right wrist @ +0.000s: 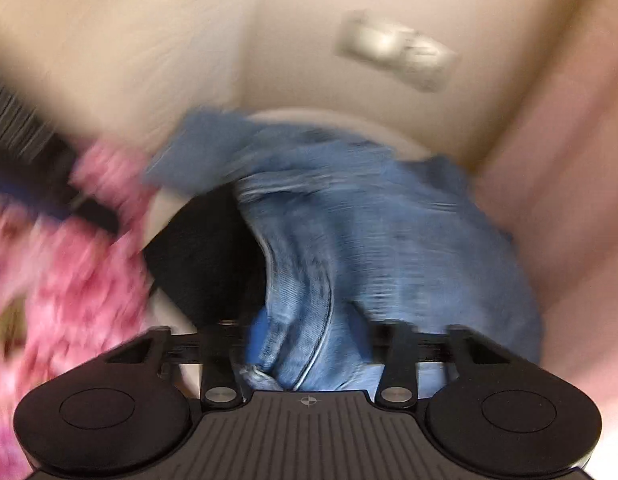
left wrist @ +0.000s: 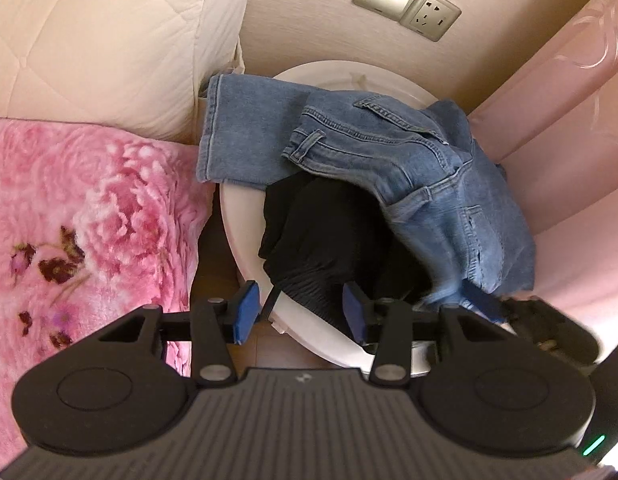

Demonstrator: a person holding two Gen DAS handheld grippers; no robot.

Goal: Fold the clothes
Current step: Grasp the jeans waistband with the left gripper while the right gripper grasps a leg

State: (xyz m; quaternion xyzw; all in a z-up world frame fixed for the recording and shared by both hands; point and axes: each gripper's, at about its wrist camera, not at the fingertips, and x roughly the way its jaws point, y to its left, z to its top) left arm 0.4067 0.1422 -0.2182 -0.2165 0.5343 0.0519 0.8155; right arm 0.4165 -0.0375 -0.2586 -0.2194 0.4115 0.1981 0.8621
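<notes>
Blue jeans [left wrist: 389, 148] lie crumpled over a white round basin [left wrist: 245, 216], on top of a black garment [left wrist: 329, 232]. My left gripper [left wrist: 301, 312] is open and empty, hovering over the basin's near rim. My right gripper [right wrist: 305, 344] has denim of the jeans [right wrist: 349, 240] bunched between its fingers; the view is blurred and the fingertips are covered by cloth. The right gripper also shows in the left wrist view [left wrist: 509, 312] at the jeans' lower right edge. The black garment [right wrist: 205, 264] shows left of the jeans in the right wrist view.
A pink floral blanket [left wrist: 69, 232] lies to the left, with a cream quilt [left wrist: 101, 40] behind it. A pink curtain [left wrist: 569, 120] hangs at the right. A wall switch and socket [left wrist: 407, 0] are above the basin. Wood floor [left wrist: 213, 264] shows beside the basin.
</notes>
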